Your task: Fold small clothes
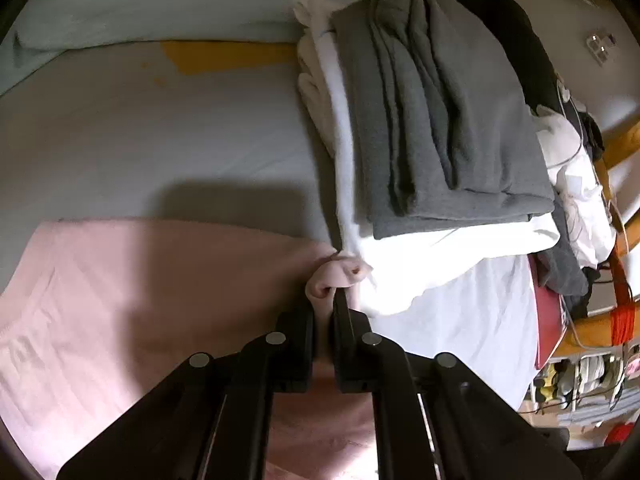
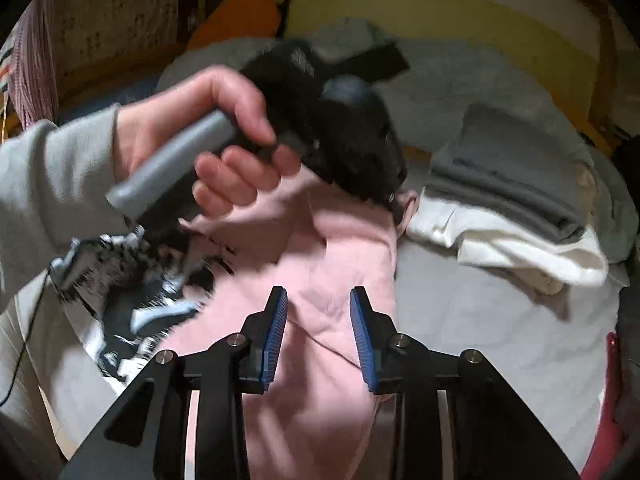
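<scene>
Crowding pink garment [image 1: 160, 280], folded grey stack [image 1: 440, 120]

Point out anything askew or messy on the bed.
The white folded cloth under the neat grey folded garment sags crookedly past the stack's edge. The pink garment lies rumpled, one corner bunched in the shut left gripper.

Pretty sure I was working in somebody's bedroom: a bed [image 1: 140, 128] with a pale sheet, a pillow [image 1: 152, 4] at its head, stacked folded laundry [image 1: 440, 112], a wooden bed rail [image 1: 600, 324], and cluttered shelves [image 1: 580, 376] beside it.
</scene>
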Demonstrator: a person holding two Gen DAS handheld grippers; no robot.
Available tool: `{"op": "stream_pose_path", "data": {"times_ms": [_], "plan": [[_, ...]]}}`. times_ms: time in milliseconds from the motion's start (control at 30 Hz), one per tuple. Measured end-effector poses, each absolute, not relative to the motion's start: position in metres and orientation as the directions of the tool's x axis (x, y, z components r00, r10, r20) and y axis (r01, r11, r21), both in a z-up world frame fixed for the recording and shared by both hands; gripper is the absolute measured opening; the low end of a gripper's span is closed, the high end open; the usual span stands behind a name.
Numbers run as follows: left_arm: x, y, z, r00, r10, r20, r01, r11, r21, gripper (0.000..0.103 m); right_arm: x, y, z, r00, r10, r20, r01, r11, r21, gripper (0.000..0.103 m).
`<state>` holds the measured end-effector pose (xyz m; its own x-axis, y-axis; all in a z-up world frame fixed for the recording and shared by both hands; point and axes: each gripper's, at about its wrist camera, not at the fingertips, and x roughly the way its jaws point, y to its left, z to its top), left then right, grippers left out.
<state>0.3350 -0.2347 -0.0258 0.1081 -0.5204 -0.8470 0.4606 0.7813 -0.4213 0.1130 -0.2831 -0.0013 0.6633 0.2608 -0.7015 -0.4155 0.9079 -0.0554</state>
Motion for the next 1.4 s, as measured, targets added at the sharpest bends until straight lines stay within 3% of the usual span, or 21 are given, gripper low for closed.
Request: {"op": "stream_pose_path", "data": {"times_ms": [200, 233, 267, 600, 833, 867, 900, 933, 1000, 1033, 1067, 1167, 1233, 1400], "plan": [[0.34, -0.246, -0.023, 0.093, -0.503, -0.859, 0.489, 0.775, -0.401, 0.007, 0.133, -0.288, -0.006, 0.652, 0.256, -0.714, -0.393, 0.919, -0.03, 0.03], [0.341, -0.247, -0.023, 0.092, -0.503, -0.859, 0.489, 0.775, -0.401, 0.007, 0.132, -0.287, -0.008, 0.644, 0.255, -0.721, -0.396, 0.918, -0.03, 0.014], [0.341, -0.248, -0.023, 0.092, -0.502, -0.86, 0.491, 0.774, -0.399, 0.007, 0.132, -0.287, -0.01, 0.628, 0.261, -0.733, -0.403, 0.915, -0.02, 0.007], [0.345, -0.245, -0.022, 0.081, -0.487, -0.87, 0.495, 0.777, -0.389, 0.007, 0.108, -0.306, -0.001, 0.602, 0.378, -0.704, -0.425, 0.897, 0.119, 0.005], [0.344, -0.242, -0.02, 0.09, -0.507, -0.857, 0.527, 0.755, -0.391, 0.013, 0.103, -0.3, -0.009, 0.539, 0.38, -0.752, -0.419, 0.895, 0.153, 0.005], [0.342, -0.24, -0.017, 0.105, -0.514, -0.851, 0.541, 0.748, -0.385, 0.016, 0.105, -0.3, -0.011, 0.531, 0.386, -0.755, -0.416, 0.894, 0.165, 0.007], [0.339, -0.238, -0.014, 0.125, -0.512, -0.85, 0.55, 0.749, -0.37, 0.028, 0.106, -0.301, -0.013, 0.523, 0.393, -0.756, -0.417, 0.892, 0.175, 0.008], [0.337, -0.235, -0.01, 0.162, -0.499, -0.851, 0.557, 0.758, -0.338, 0.049, 0.106, -0.302, -0.013, 0.525, 0.397, -0.752, -0.417, 0.891, 0.179, 0.008], [0.333, -0.226, 0.002, 0.239, -0.488, -0.839, 0.571, 0.77, -0.285, 0.064, 0.104, -0.305, -0.012, 0.527, 0.406, -0.747, -0.409, 0.891, 0.196, 0.013], [0.331, -0.222, 0.006, 0.258, -0.488, -0.834, 0.575, 0.771, -0.274, 0.065, 0.103, -0.308, -0.013, 0.517, 0.415, -0.748, -0.405, 0.889, 0.214, 0.023], [0.33, -0.216, 0.012, 0.265, -0.493, -0.829, 0.576, 0.77, -0.275, 0.065, 0.099, -0.309, -0.013, 0.511, 0.422, -0.749, -0.401, 0.888, 0.227, 0.025], [0.32, -0.188, 0.028, 0.303, -0.505, -0.808, 0.551, 0.785, -0.284, 0.065, 0.093, -0.314, -0.014, 0.518, 0.426, -0.742, -0.392, 0.889, 0.237, 0.026], [0.298, -0.164, 0.043, 0.403, -0.479, -0.78, 0.547, 0.81, -0.214, 0.065, 0.086, -0.32, -0.009, 0.554, 0.427, -0.715, -0.37, 0.895, 0.248, 0.025], [0.201, -0.09, 0.089, 0.694, -0.409, -0.592, 0.497, 0.867, -0.017, 0.065, 0.066, -0.345, 0.01, 0.702, 0.349, -0.621, -0.236, 0.937, 0.26, 0.028]]}}
